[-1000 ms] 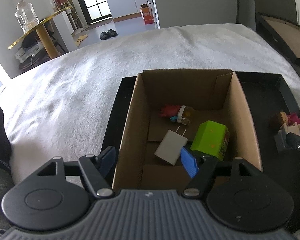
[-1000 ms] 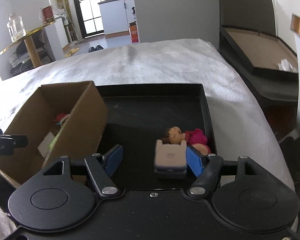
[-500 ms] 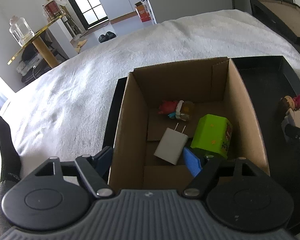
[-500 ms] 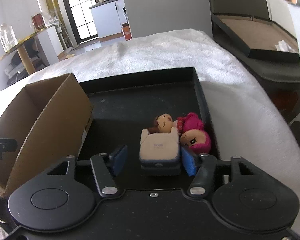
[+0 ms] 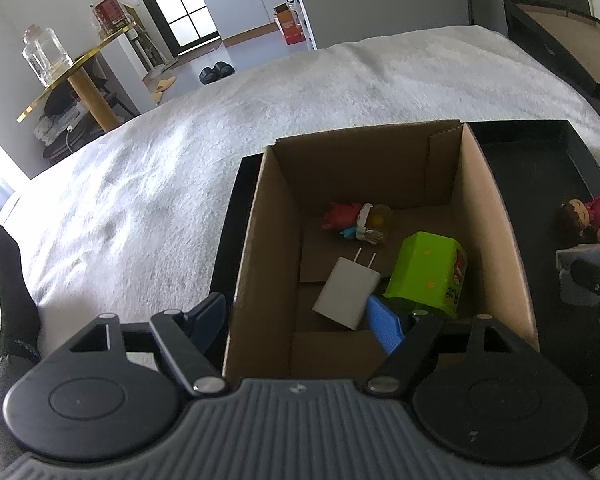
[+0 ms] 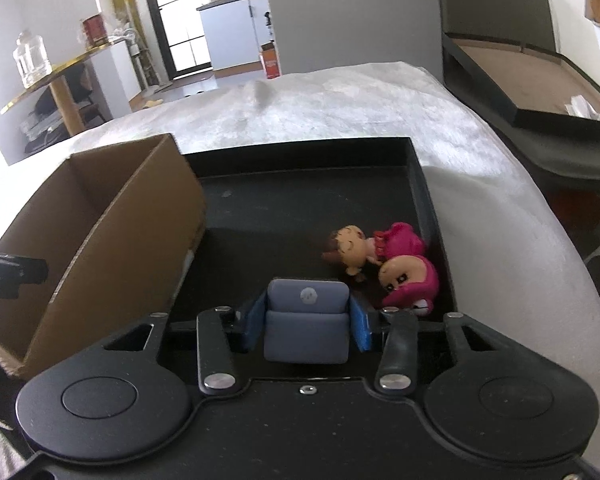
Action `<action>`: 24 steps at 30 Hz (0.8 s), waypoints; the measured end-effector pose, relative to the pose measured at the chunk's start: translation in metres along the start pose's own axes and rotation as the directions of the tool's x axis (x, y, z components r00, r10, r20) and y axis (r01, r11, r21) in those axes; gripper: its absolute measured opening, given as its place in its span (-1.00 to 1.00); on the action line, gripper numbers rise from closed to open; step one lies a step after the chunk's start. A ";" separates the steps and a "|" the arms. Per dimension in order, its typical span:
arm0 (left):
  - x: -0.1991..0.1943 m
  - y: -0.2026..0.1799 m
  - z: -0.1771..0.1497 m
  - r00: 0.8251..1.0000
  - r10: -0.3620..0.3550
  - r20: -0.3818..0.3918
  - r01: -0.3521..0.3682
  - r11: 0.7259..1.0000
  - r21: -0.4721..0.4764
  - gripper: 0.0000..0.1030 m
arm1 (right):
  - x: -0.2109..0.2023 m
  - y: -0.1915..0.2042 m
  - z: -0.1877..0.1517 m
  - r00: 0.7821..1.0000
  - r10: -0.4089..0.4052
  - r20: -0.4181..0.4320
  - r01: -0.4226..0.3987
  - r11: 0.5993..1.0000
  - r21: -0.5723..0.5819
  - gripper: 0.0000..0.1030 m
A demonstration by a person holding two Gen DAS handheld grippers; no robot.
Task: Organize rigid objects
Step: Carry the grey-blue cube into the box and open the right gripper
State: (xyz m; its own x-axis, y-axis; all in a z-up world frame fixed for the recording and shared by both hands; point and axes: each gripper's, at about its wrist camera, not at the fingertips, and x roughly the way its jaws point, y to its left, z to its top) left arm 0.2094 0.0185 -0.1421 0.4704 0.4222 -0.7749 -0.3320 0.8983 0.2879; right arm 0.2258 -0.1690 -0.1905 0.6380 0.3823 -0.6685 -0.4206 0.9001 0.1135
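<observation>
A white fuzzy blanket covers the surface, and on it sits a shallow black tray. At the tray's left end stands an open cardboard box, its near wall straddled by the left gripper, whose jaws stand wide apart, one blue pad outside the box and the other inside, gripping nothing. Inside the box a lime-green block stands at the right, close against the right wall, with the inner blue pad just in front of it. A white charger plug lies flat beside the block, its prongs pointing toward the far wall, and a small red-haired figure lies beyond it near the back. On the bare tray floor to the right of the box, the right gripper is closing its jaws on a grey-blue case, the blue pads against both of its sides. Just past the case, near the tray's right wall, lie a small brown-haired doll and a pink-haired doll, touching each other.
</observation>
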 end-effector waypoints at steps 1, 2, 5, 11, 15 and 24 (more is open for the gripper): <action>0.000 0.001 0.000 1.000 -0.003 0.001 0.003 1.000 -0.003 0.49 | -0.001 0.002 0.000 1.000 -0.002 0.002 0.002 1.000 -0.008 -0.16; 0.000 0.003 0.000 1.000 -0.005 0.001 0.005 1.000 -0.007 0.49 | -0.003 0.004 0.002 1.000 -0.004 0.004 0.004 1.000 -0.016 -0.16; -0.001 0.008 -0.001 1.000 -0.010 0.004 0.010 1.000 -0.027 0.49 | -0.007 0.007 0.006 1.000 -0.002 0.005 0.003 1.000 -0.023 -0.16; -0.003 0.016 -0.003 0.999 -0.034 0.020 0.035 0.998 -0.058 0.49 | -0.016 0.019 0.016 1.000 -0.008 0.017 0.009 0.998 -0.056 -0.16; -0.002 0.021 -0.004 0.999 -0.049 0.021 0.051 0.995 -0.084 0.49 | -0.023 0.025 0.025 1.000 -0.013 0.026 0.015 0.997 -0.078 -0.16; 0.002 0.035 -0.009 0.997 -0.071 0.031 0.075 0.988 -0.135 0.49 | -0.031 0.040 0.045 0.998 -0.034 0.052 0.041 0.990 -0.131 -0.16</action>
State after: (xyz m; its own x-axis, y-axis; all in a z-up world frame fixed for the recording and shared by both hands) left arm 0.1915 0.0497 -0.1385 0.5178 0.3605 -0.7758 -0.4035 0.9026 0.1501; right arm 0.2184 -0.1360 -0.1317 0.6846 0.3613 -0.6330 -0.4751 0.8799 -0.0116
